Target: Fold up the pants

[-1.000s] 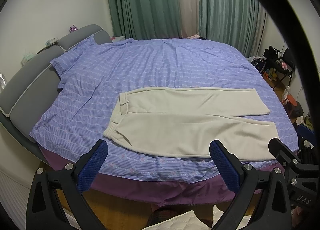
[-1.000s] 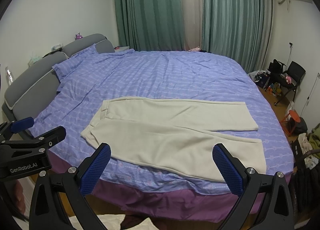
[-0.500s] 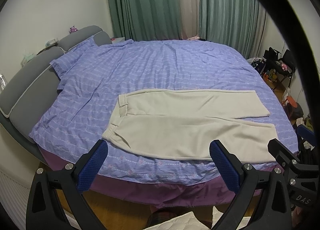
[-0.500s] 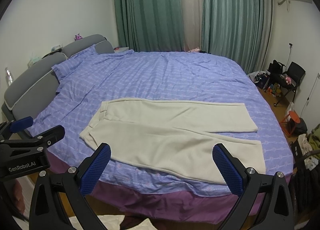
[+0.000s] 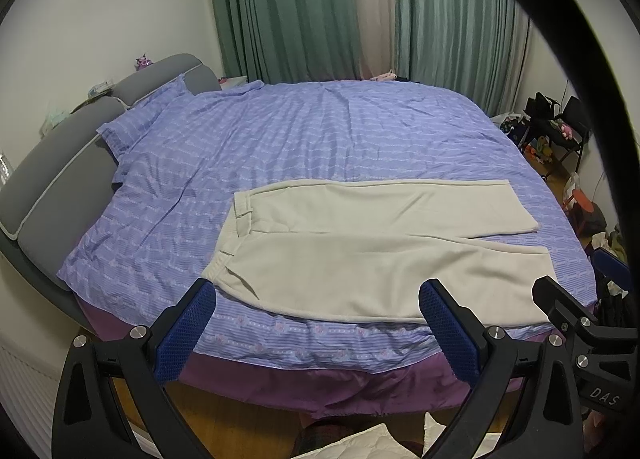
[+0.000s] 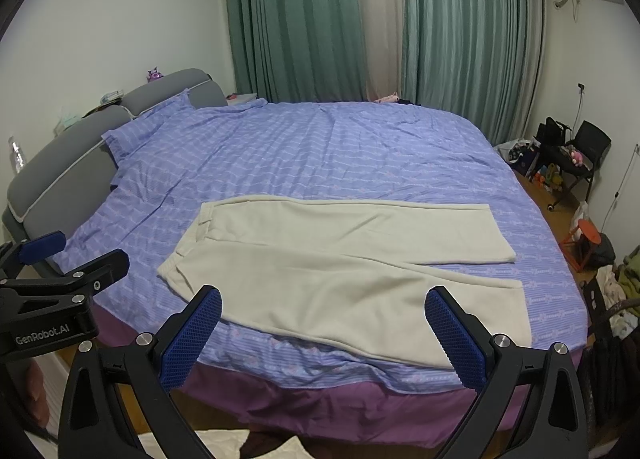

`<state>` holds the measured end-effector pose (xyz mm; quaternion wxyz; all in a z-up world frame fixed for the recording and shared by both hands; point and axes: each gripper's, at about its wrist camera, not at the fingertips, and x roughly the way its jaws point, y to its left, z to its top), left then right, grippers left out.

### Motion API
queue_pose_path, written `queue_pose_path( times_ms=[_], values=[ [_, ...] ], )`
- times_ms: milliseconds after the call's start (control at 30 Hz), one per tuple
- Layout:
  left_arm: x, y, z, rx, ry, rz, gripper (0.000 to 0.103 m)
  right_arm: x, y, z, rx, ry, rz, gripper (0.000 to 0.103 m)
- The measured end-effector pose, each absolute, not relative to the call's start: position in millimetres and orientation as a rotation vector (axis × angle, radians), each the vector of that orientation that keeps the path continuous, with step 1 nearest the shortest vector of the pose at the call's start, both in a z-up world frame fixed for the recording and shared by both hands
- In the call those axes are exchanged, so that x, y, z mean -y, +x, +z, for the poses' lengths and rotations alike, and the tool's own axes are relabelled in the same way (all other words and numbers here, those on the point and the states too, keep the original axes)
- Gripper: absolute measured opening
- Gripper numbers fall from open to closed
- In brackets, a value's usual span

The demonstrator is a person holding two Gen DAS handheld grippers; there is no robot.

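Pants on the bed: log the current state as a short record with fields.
item: cream pants, spread flat, unfolded
surface: bed with a purple patterned cover
waistband: toward the grey headboard
legs: side by side, hems apart at the far end
left gripper: open, held off the near edge of the bed, holding nothing
right gripper: open, holding nothing
fold progress: none visible yet

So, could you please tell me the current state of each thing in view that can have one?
Pants: unfolded, flat on the bed, waistband toward the headboard, legs slightly apart.
Left gripper: open, empty, short of the pants.
Right gripper: open, empty.
Bedspread: spread out, lightly wrinkled.
Curtains: drawn shut.
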<state>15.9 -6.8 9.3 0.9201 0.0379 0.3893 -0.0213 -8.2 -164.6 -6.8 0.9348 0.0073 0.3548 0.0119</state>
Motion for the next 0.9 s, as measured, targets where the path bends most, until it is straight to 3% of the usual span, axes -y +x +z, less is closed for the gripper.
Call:
queue_pose_path(
  times_ms=[900],
  values=[
    [-30, 30, -6, -0.842, 0.044, -0.037, 0.103, 140, 12, -19, -0.767, -0.004, 0.026, 0.102]
  ],
)
